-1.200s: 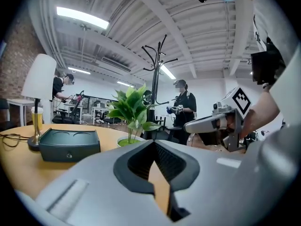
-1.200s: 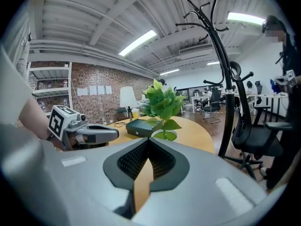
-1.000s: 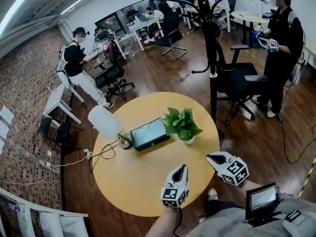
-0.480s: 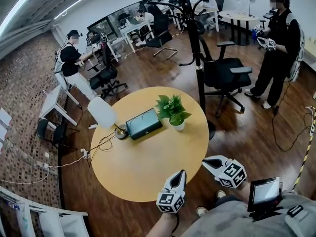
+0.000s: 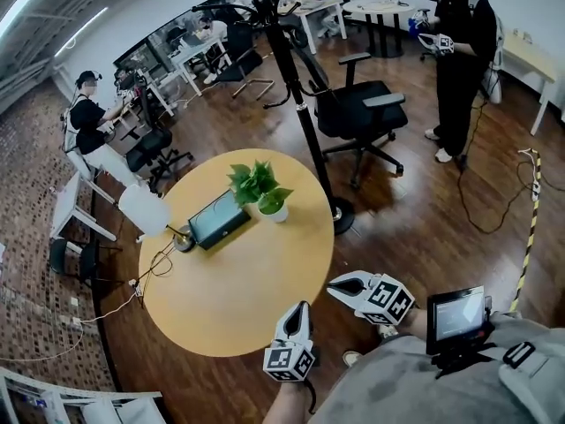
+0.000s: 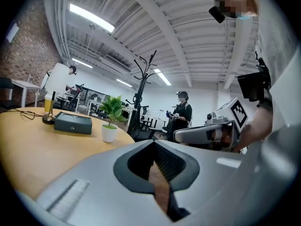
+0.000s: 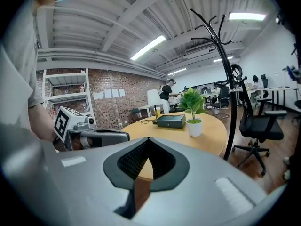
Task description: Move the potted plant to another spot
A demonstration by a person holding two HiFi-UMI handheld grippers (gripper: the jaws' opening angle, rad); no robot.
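The potted plant point(image 5: 261, 189), green leaves in a small white pot, stands on the far right part of the round wooden table point(image 5: 238, 299). It also shows in the left gripper view point(image 6: 111, 122) and in the right gripper view point(image 7: 193, 111). My left gripper point(image 5: 303, 306) is shut and empty at the table's near edge, far from the plant; its jaws point(image 6: 153, 142) meet at the tip. My right gripper point(image 5: 335, 283) hangs just off the table's right edge over the floor, jaws together point(image 7: 148, 139), with nothing held.
A dark box point(image 5: 217, 220) and a lamp with a white shade point(image 5: 144, 209) stand left of the plant, with cables trailing off the table. A black coat rack point(image 5: 300, 113) and an office chair point(image 5: 360, 113) stand behind the table. People stand at the far right point(image 5: 459, 51) and far left point(image 5: 86, 126).
Both grippers have drawn back from the table toward me, side by side. The table and plant now lie farther off, up and left in the head view. The jaws have stayed shut.
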